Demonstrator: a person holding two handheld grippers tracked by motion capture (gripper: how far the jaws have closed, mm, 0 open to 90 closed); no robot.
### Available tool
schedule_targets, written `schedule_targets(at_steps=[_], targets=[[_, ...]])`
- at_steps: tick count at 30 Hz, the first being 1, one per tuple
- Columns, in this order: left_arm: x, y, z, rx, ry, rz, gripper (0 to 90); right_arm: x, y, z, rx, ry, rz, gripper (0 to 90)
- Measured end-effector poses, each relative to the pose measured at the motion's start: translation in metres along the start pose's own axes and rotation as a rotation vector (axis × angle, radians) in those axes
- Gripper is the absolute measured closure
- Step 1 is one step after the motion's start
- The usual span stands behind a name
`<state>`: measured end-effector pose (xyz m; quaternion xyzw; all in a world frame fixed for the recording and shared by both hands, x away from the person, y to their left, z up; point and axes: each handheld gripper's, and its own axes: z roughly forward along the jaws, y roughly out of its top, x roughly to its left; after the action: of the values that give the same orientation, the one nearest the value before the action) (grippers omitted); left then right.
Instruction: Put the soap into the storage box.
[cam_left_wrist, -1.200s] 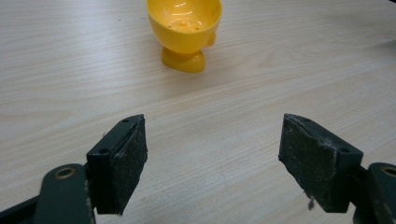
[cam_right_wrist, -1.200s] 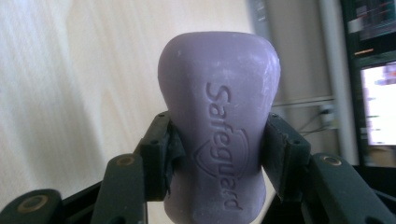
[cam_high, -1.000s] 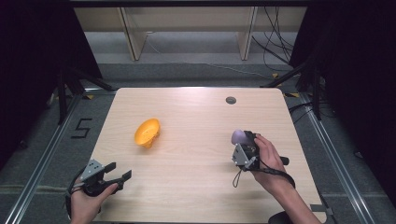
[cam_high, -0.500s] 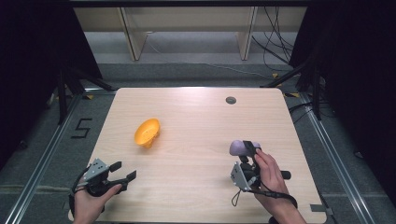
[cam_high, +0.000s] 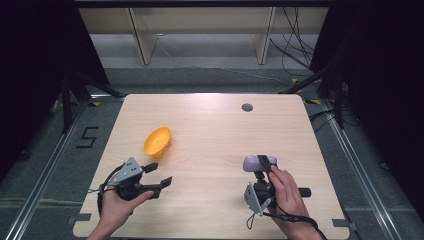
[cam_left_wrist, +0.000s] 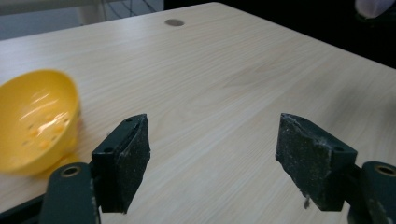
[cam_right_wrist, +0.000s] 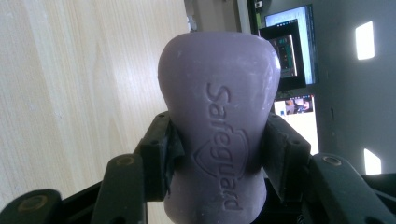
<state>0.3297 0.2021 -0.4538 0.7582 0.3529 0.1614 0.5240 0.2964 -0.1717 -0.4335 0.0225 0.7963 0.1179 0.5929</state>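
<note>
Right of the yellow bowl (cam_high: 158, 141), your right gripper (cam_high: 264, 169) clamps the purple soap bar (cam_high: 254, 162) for carrying, while your empty left gripper (cam_high: 159, 175), jaws just narrowing slightly, gapes near the bowl.

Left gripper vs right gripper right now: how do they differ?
The left gripper has its jaws wide apart with nothing between them; they have just been closing slightly. The right gripper is shut on a purple bar of soap. The left gripper points toward the yellow plastic bowl, with a gap between them; the right gripper points up the table's right half. Both are hand-held, low over the light wooden table.
</note>
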Motion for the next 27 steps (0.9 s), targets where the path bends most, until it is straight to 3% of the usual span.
schedule_targets(at_steps=[6,7,8,9,11,13,15,16,17,19,20,21,24,27], targets=[[-0.017,0.026,0.021,-0.015,-0.083,0.057,26.8,0.002,0.002,-0.002,0.004,-0.013,-0.004,50.5],[-0.020,0.029,0.023,-0.012,-0.083,0.067,27.1,-0.002,0.002,-0.002,-0.006,-0.019,-0.072,50.5],[-0.023,0.033,0.026,-0.012,-0.098,0.077,27.2,-0.003,0.002,-0.001,-0.010,-0.018,-0.088,50.5],[-0.026,0.037,0.030,-0.018,-0.122,0.095,27.4,0.001,0.002,-0.001,-0.015,-0.015,-0.031,50.5],[-0.034,0.045,0.036,-0.013,-0.142,0.105,28.2,0.001,0.002,-0.001,-0.016,-0.016,-0.027,50.5],[-0.045,0.055,0.045,-0.015,-0.187,0.125,29.1,0.000,0.003,-0.002,0.000,-0.015,-0.057,50.5],[-0.051,0.060,0.049,-0.008,-0.202,0.127,29.3,-0.002,0.004,-0.002,-0.004,-0.022,-0.086,50.5],[-0.055,0.062,0.053,-0.010,-0.221,0.112,29.7,-0.001,0.005,-0.001,-0.012,-0.013,-0.074,50.5],[-0.061,0.067,0.061,-0.011,-0.257,0.121,30.7,0.001,0.006,0.000,-0.017,-0.014,-0.050,50.6],[-0.065,0.069,0.064,-0.007,-0.264,0.123,31.3,0.002,0.006,0.000,-0.017,-0.015,-0.053,50.6],[-0.068,0.071,0.069,-0.003,-0.279,0.120,31.9,-0.001,0.007,-0.001,-0.015,-0.021,-0.094,50.5],[-0.070,0.072,0.071,0.003,-0.285,0.118,32.6,0.002,0.007,-0.001,-0.012,-0.012,-0.068,50.5],[-0.079,0.077,0.085,0.014,-0.338,0.078,34.9,0.001,0.009,0.000,-0.033,-0.019,-0.090,50.5],[-0.083,0.080,0.091,0.015,-0.348,0.053,36.2,0.003,0.010,-0.001,-0.027,-0.020,-0.069,50.5]])
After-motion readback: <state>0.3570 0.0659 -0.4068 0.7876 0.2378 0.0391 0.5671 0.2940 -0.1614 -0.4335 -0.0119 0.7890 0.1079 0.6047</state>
